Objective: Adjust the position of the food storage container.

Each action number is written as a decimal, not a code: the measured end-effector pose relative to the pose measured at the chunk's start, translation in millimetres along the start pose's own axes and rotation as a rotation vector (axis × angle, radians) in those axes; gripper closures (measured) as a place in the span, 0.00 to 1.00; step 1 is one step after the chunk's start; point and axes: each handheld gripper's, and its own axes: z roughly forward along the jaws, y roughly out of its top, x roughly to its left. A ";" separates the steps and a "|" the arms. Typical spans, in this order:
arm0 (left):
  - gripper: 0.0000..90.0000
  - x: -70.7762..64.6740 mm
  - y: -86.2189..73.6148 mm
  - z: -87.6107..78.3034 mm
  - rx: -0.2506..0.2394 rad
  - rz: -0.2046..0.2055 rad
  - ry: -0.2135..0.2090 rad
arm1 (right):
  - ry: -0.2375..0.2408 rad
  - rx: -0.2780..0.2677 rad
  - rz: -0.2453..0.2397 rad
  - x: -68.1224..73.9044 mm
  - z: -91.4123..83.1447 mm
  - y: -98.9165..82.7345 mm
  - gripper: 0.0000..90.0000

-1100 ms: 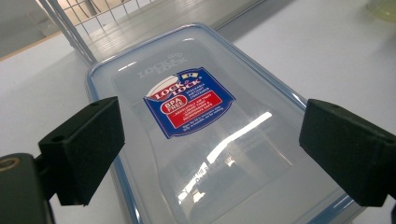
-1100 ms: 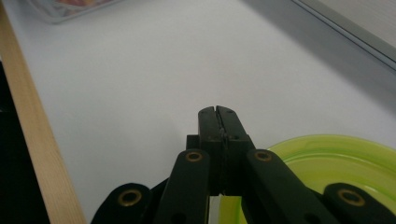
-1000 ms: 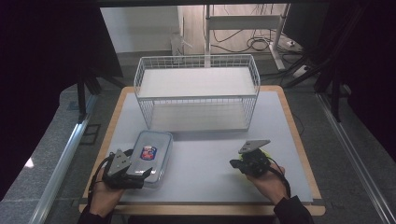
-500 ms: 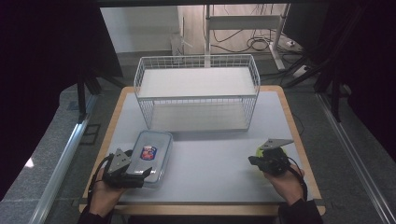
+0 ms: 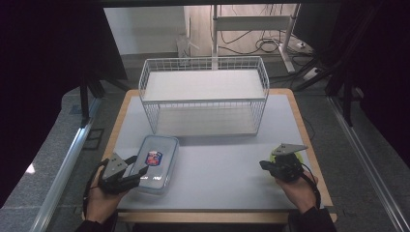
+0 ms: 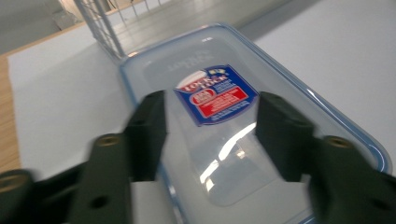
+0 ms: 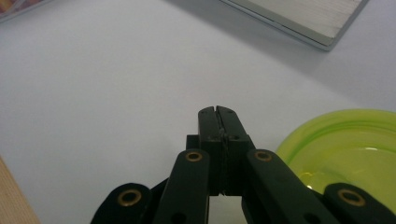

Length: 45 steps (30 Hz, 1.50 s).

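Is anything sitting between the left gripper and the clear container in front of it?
Nothing visible does. The left gripper has its jaws open right over the near end of the clear container, with no other object between them.

Left gripper (image 6: pixel 210 135) fingers (image 6: pixel 148 126) spread wide; right gripper (image 7: pixel 219 112) fingers pressed together.

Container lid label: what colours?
Blue label with a red panel and white text, on the clear container lid. Left gripper view shows it best.
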 end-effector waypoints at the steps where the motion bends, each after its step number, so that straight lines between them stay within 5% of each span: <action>1: 0.65 0.0 0.0 0.0 0.000 0.000 0.000 | 0.000 0.000 0.000 0.0 0.0 0.0 1.00; 8: 0.95 34.1 -17.6 -0.9 0.085 -0.062 0.067 | 0.020 -0.013 -0.026 8.1 1.5 2.7 0.99; 14: 1.00 50.0 -33.1 9.1 0.195 -0.106 -0.012 | 0.056 -0.005 -0.033 15.0 6.9 3.7 0.99; 18: 1.00 42.9 -32.5 16.6 0.236 -0.080 -0.053 | 0.071 0.001 -0.049 20.4 9.2 5.3 0.99; 20: 1.00 38.3 -31.9 19.8 0.263 -0.057 -0.038 | 0.078 0.005 -0.052 22.2 10.2 5.5 0.99; 23: 1.00 35.4 -32.7 23.2 0.271 -0.066 -0.081 | 0.088 0.005 -0.052 24.0 11.6 5.7 0.99; 27: 1.00 27.1 -29.8 27.5 0.276 -0.039 -0.095 | 0.093 0.007 -0.054 26.1 12.3 6.4 0.98; 45: 1.00 -27.7 -6.9 46.7 0.253 0.053 -0.288 | 0.175 0.009 -0.109 54.8 20.0 8.9 0.98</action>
